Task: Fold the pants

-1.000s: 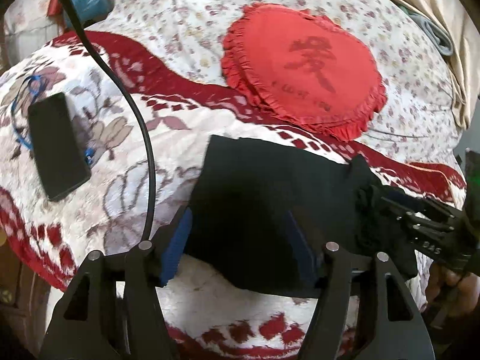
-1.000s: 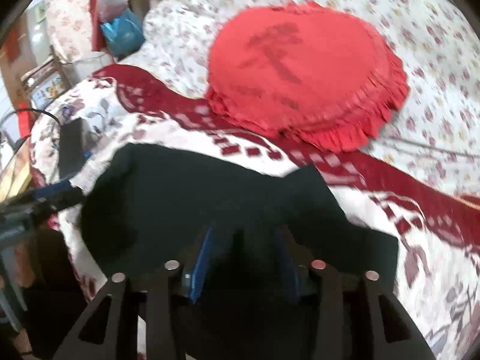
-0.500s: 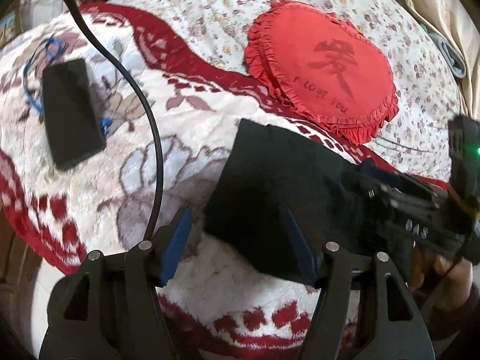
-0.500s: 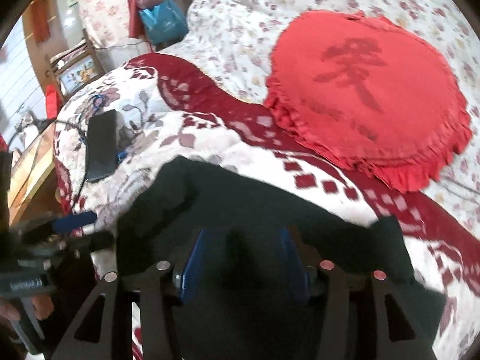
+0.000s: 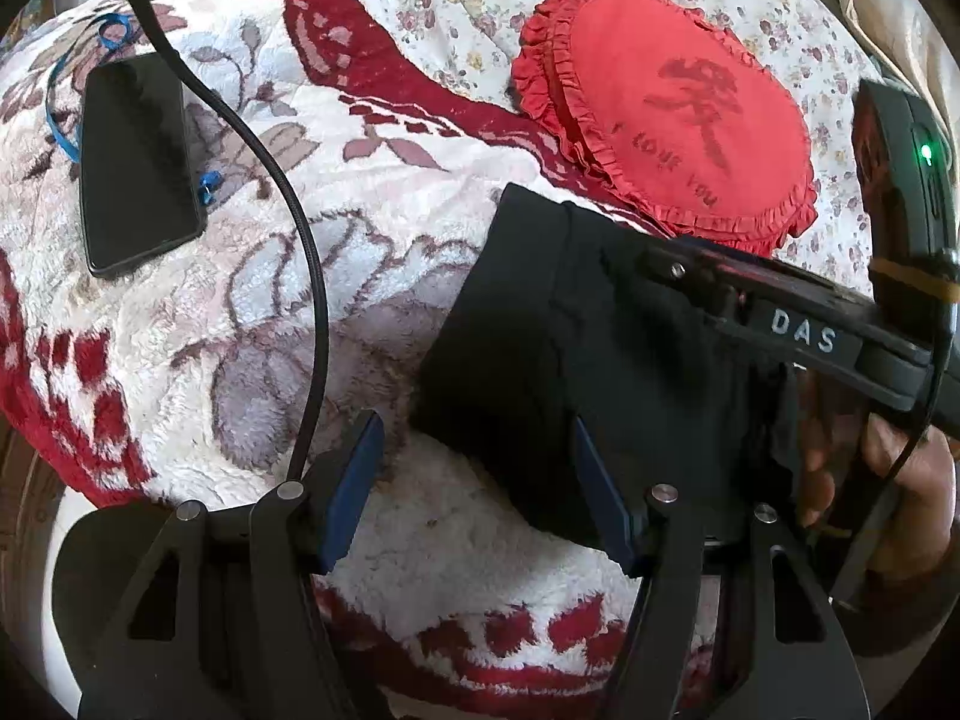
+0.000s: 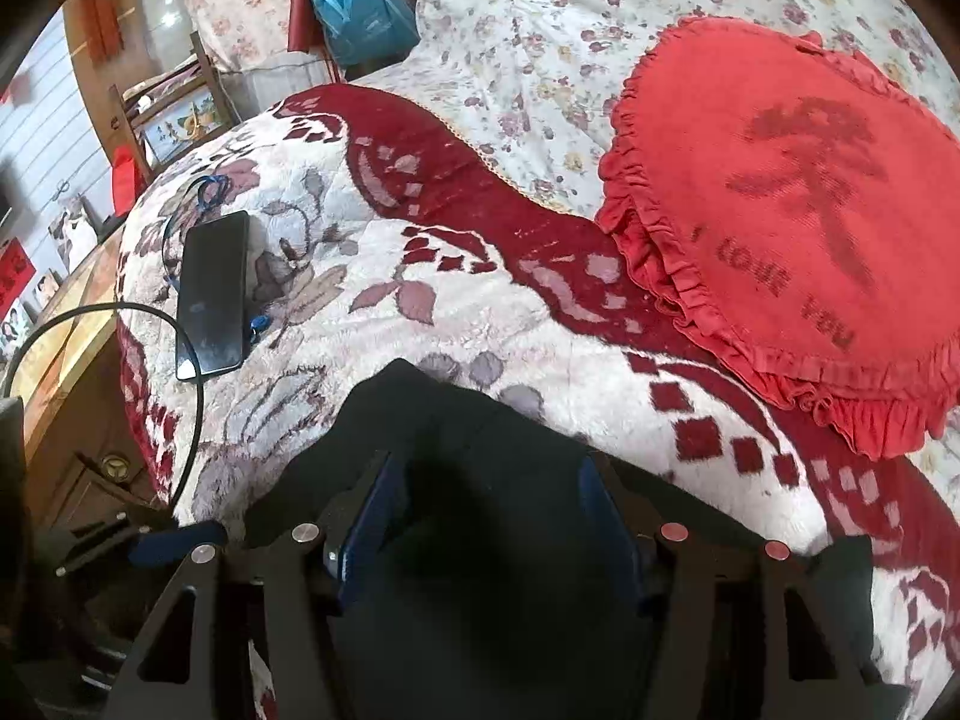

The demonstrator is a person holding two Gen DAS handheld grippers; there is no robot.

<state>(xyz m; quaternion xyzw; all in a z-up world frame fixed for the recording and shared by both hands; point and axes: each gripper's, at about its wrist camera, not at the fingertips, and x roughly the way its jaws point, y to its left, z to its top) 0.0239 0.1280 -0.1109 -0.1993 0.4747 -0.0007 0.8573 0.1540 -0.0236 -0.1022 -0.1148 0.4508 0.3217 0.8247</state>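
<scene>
The black pants [image 5: 540, 324] lie folded into a compact rectangle on the red-and-white fleece blanket [image 5: 270, 300]. My left gripper [image 5: 480, 480] is open just off the pants' near left edge, its right blue pad against the fabric and nothing held. My right gripper [image 6: 486, 516] is open and sits low over the pants [image 6: 480, 450], blue pads spread on either side of the dark cloth. In the left wrist view the right gripper's black body [image 5: 804, 324] lies across the pants' right side.
A red heart-shaped frilled cushion [image 5: 672, 120] lies just beyond the pants. A black phone [image 5: 135, 162] with a blue cord lies at the blanket's left. A black cable [image 5: 282, 228] crosses the blanket. Wooden furniture [image 6: 66, 360] stands past the bed's left edge.
The right gripper brought the pants' right part over to the left and its jaws opened wider. The left gripper drew back to the left, off the pants.
</scene>
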